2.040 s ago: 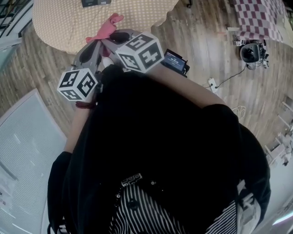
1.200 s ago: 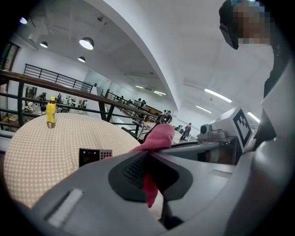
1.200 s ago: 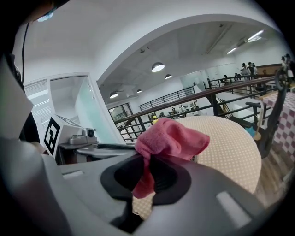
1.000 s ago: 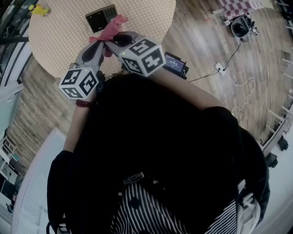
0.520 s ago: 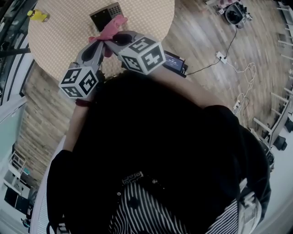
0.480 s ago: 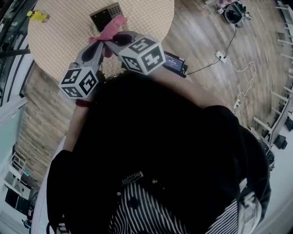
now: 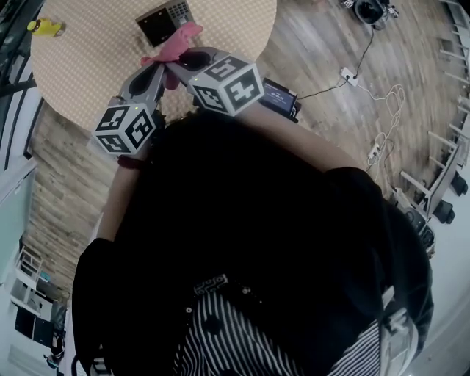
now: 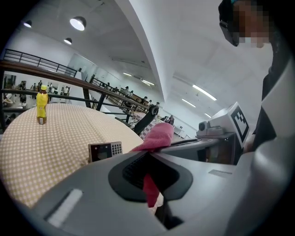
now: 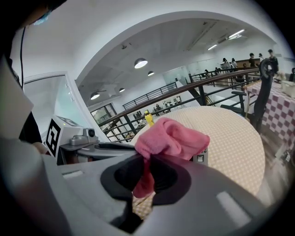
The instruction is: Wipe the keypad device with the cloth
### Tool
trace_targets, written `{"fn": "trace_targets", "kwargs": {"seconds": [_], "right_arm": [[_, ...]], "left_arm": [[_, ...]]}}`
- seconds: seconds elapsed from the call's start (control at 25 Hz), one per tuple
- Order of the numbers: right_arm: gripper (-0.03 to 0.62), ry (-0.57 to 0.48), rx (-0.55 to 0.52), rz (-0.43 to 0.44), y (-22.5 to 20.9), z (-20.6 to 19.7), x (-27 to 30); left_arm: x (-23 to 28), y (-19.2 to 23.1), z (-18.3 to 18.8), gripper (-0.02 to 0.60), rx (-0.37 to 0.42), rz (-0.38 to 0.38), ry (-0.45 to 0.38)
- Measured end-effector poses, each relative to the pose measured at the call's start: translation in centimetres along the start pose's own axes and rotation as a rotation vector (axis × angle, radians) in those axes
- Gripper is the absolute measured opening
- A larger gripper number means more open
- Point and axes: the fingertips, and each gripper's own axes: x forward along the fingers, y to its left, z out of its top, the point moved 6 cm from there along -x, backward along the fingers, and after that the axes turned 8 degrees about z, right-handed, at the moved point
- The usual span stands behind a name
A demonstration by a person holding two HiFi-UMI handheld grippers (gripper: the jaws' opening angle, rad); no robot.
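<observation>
The keypad (image 7: 161, 17) lies flat on the round checked desk (image 7: 88, 66), near its far side. The pink cloth (image 7: 173, 45) hangs bunched just in front of it, pinched from both sides: the left gripper (image 7: 156, 67) has its jaws clenched on one fold, and the right gripper (image 7: 178, 63) has its jaws clenched on another, the two tips close together. Whether the cloth touches the keypad cannot be told. A yellow bottle (image 7: 42, 27) stands upright at the desk's left edge, well apart from the keypad
</observation>
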Motion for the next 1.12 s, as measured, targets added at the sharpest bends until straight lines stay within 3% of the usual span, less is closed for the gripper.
{"fn": "trace_targets", "kwargs": {"seconds": [0.36,0.6,1.12], "right_arm": [[0.046,0.041,-0.021,0.058,-2.7,3.0,2.8],[0.046,0.073,0.027,0.080,-5.9,2.8,4.0],[0.046,0.089,0.091,0.118,-9.5,2.7,7.1]], "left_arm": [[2.5,2.8,2.3,0.002,-0.034,0.050,0.004],[5.6,4.1,2.0,0.002,-0.074,0.027,0.074],[8.9,7.1,2.1,0.002,-0.083,0.032,0.175]]}}
